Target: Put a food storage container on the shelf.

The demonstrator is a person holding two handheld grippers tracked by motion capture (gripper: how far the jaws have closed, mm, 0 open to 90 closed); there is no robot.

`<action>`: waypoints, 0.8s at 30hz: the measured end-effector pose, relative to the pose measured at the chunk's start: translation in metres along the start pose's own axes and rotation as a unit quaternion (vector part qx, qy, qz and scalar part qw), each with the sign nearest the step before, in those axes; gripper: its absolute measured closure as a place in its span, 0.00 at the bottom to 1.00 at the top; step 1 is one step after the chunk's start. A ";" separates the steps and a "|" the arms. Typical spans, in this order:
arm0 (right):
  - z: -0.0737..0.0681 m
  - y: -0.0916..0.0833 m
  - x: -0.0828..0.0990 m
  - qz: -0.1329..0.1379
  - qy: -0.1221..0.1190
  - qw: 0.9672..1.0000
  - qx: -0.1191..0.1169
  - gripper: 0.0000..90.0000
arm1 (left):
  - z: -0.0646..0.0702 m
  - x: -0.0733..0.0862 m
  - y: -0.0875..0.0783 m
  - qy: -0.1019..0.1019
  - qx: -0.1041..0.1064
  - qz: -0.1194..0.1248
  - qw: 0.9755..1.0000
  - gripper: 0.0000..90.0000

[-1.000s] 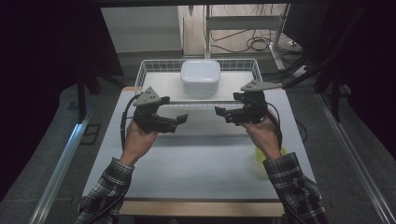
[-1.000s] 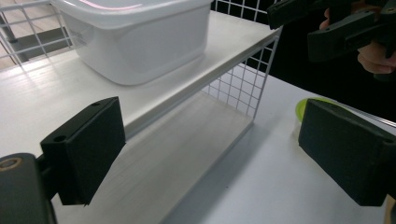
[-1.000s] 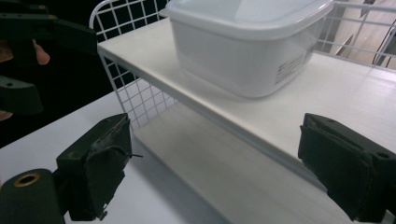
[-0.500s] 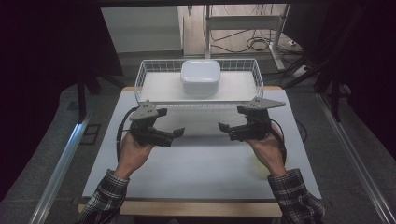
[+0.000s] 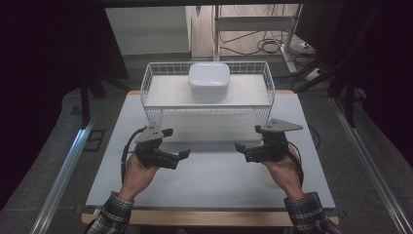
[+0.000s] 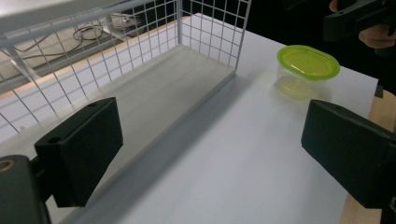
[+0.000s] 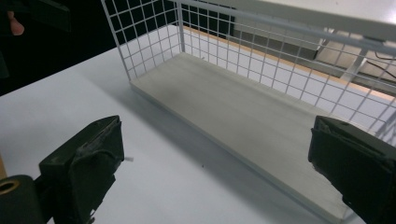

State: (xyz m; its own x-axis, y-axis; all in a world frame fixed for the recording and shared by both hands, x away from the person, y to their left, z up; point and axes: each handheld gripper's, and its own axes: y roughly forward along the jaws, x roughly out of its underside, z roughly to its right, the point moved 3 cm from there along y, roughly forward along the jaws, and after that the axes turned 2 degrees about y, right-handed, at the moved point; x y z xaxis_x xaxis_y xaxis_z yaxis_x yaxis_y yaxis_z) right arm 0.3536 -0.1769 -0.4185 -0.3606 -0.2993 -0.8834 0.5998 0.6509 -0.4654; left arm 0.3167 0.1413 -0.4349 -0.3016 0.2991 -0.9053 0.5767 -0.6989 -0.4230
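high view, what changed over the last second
Both hands drew back from the wire rack toward the person's edge of the table, the left tongs and right tongs coming with them, open and empty. Nothing was grasped or released. The white container on the rack stayed put.

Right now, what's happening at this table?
A person holds the left gripper and the right gripper above the white table, both open and empty, pointing inward toward each other. A white wire rack stands at the far side, with a white lidded container on its top shelf and its lower shelf bare. A clear tub with a green lid sits on the table near the right hand. Nothing is grasped yet.
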 end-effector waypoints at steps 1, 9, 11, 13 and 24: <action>0.000 -0.001 0.002 -0.002 -0.001 1.000 0.002 0.03 | 0.000 0.003 0.000 -0.002 -0.001 0.001 1.000 0.06; -0.001 -0.005 0.021 -0.006 0.009 1.000 -0.003 0.03 | -0.001 0.025 -0.003 -0.015 -0.012 -0.004 1.000 0.06; -0.002 -0.006 0.026 -0.009 0.013 1.000 0.005 0.02 | 0.001 0.031 -0.003 -0.018 -0.015 -0.003 1.000 0.06; -0.002 -0.006 0.031 -0.010 0.019 1.000 0.008 0.02 | 0.002 0.038 -0.002 -0.020 -0.016 -0.002 1.000 0.06; -0.009 -0.007 0.059 -0.032 0.034 0.999 0.000 0.03 | 0.012 0.065 0.000 -0.017 -0.032 -0.021 0.999 0.06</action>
State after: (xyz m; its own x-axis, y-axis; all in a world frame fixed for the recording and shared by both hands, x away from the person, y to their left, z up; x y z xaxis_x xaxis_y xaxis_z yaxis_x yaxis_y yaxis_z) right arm 0.3223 -0.1927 -0.4666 -0.4457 -0.2922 -0.8462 0.5736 0.6325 -0.5205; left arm 0.2883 0.1527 -0.4932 -0.3511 0.3041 -0.8856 0.6107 -0.6425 -0.4628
